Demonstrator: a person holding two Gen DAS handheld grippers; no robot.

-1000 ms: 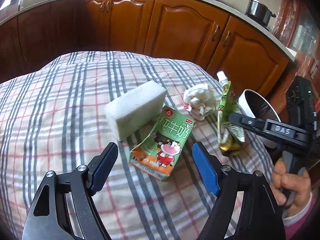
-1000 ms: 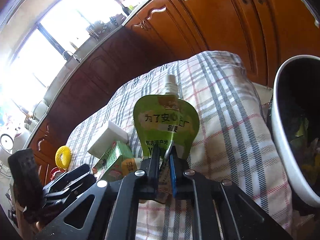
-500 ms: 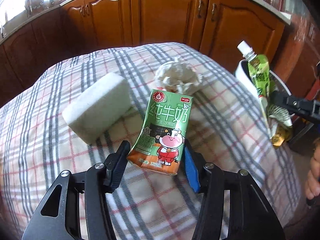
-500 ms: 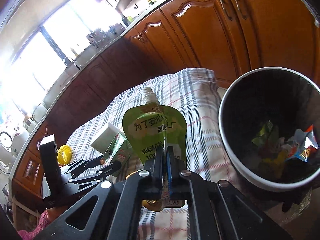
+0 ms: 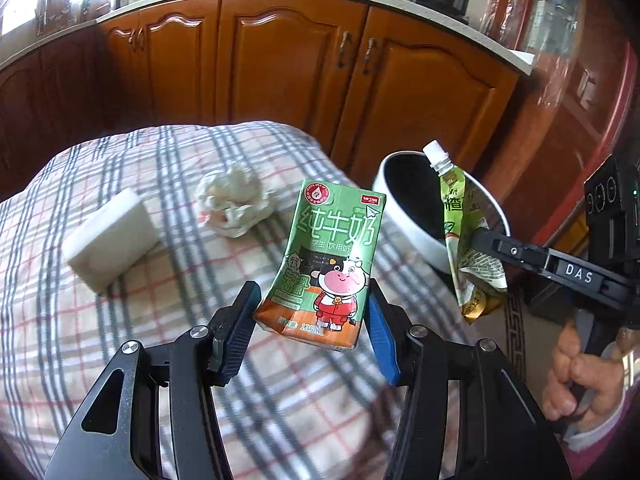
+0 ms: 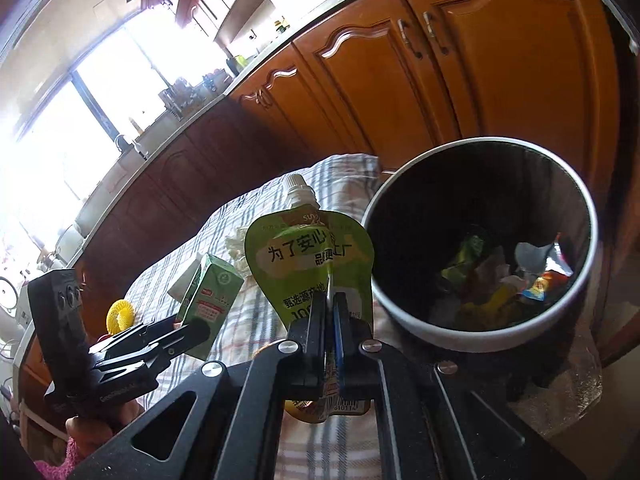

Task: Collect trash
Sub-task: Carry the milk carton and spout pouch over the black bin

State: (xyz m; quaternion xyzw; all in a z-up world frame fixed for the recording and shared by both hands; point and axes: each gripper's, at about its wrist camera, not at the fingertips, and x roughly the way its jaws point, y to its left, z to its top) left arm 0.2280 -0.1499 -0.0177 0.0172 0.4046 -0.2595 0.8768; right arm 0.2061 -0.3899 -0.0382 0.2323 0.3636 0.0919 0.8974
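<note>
A green milk carton [image 5: 332,256] with a cartoon cow is clamped at its lower end in my left gripper [image 5: 314,316] and hangs lifted above the plaid cloth. The same carton [image 6: 210,300] shows in the right wrist view. My right gripper [image 6: 329,312] is shut on a green spout pouch [image 6: 310,256], holding it upright just left of the bin's rim. In the left wrist view that pouch [image 5: 466,236] hangs in front of the bin [image 5: 404,216]. The round bin [image 6: 452,326], white-rimmed and dark inside, holds several wrappers.
A crumpled white tissue [image 5: 234,202] and a white foam block [image 5: 110,240] lie on the plaid-covered table [image 5: 120,340]. Wooden cabinets [image 5: 288,80] stand behind. A yellow ring [image 6: 120,314] lies beyond the left hand. A person's hand [image 5: 580,364] grips the right tool.
My left gripper closed on the milk carton and lifted it off the cloth toward the bin. The right gripper carried the pouch up to the bin's rim.
</note>
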